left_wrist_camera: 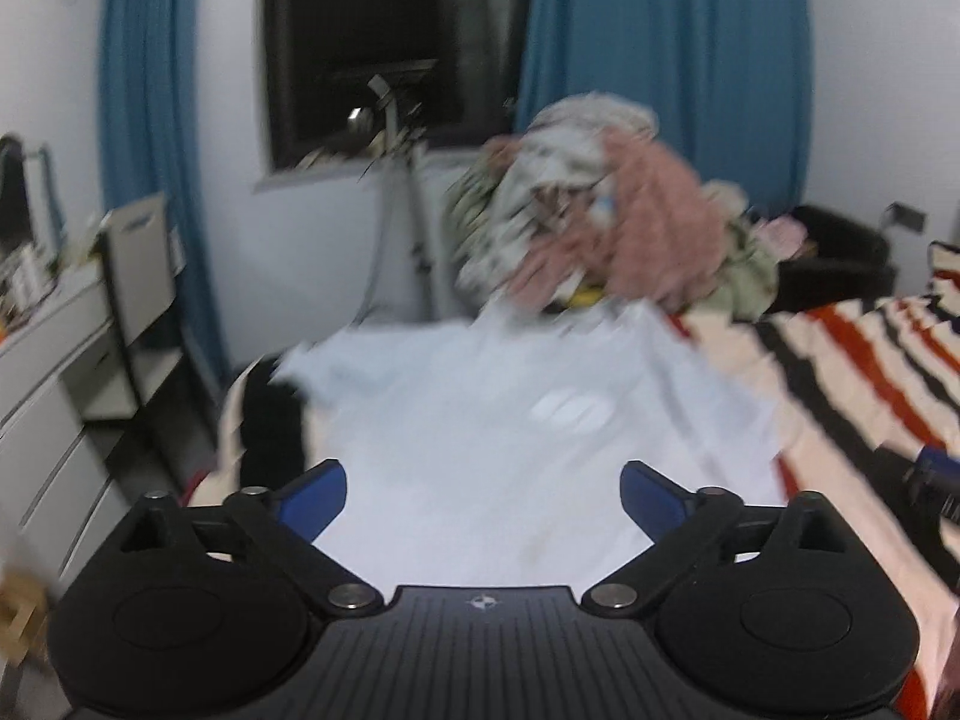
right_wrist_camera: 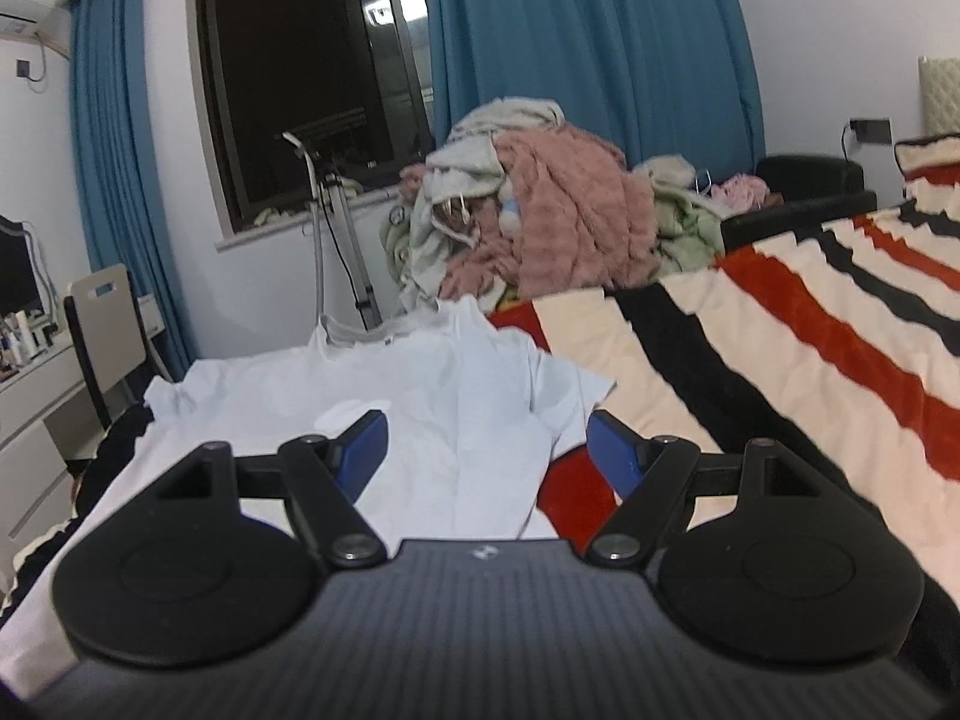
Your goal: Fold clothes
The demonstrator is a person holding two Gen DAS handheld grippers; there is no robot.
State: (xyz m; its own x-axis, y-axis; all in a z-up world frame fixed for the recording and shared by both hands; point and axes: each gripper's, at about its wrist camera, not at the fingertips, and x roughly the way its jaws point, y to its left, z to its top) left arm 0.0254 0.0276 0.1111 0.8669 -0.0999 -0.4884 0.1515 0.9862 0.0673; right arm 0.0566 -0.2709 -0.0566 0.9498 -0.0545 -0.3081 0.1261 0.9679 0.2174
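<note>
The left hand-held gripper [left_wrist_camera: 483, 495] has its blue fingers [left_wrist_camera: 315, 498] spread wide apart, with nothing clamped between them. It hangs over the white T-shirt [left_wrist_camera: 510, 420], which shows through the gap, and neither pad touches the cloth as far as the blurred view lets me tell. The right hand-held gripper [right_wrist_camera: 486, 450] also stands apart, a little less wide, and holds nothing; its left finger [right_wrist_camera: 363, 450] lies over the shirt and its right finger [right_wrist_camera: 612, 450] over the striped blanket [right_wrist_camera: 810, 348].

The white T-shirt [right_wrist_camera: 456, 396] lies spread flat on the bed, collar towards the far end, one short sleeve reaching out onto the red, black and cream stripes. Further left stand a chair [right_wrist_camera: 102, 324] and a white worktop [right_wrist_camera: 36, 378] by the wall. Beyond the shirt's collar sits a pile of clothes [right_wrist_camera: 540, 222], pink, grey and pale green, in front of the dark window [right_wrist_camera: 312, 72] and blue curtains [right_wrist_camera: 588, 42].
</note>
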